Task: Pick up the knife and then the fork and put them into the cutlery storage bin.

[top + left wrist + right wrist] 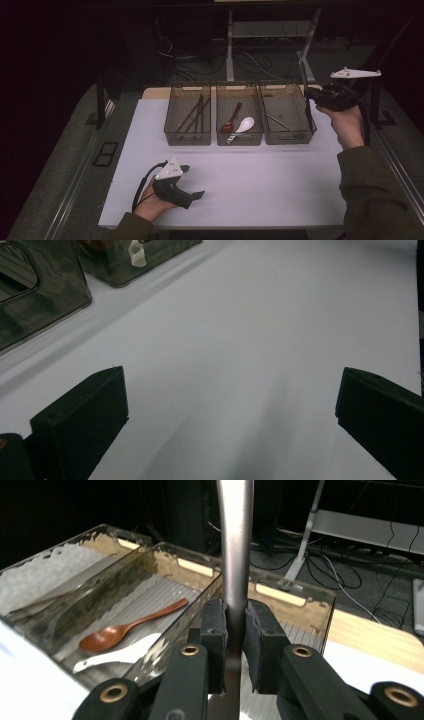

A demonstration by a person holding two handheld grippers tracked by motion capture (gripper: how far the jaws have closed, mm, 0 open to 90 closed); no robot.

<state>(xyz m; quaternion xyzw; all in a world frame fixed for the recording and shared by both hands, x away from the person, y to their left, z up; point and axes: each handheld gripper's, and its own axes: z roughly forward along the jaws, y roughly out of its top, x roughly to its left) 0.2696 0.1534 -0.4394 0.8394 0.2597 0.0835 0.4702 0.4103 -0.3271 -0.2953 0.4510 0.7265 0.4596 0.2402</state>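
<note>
Over the table's far right corner, right hand-held gripper [235,630] pinches a metal utensil handle [234,555], long axis upright, directly above the right bin [288,114] of 3. Right hand raised, wrist bent inward. Left hand-held gripper [192,196] rests spread near the table's [260,175] front edge, holding nothing.
</note>
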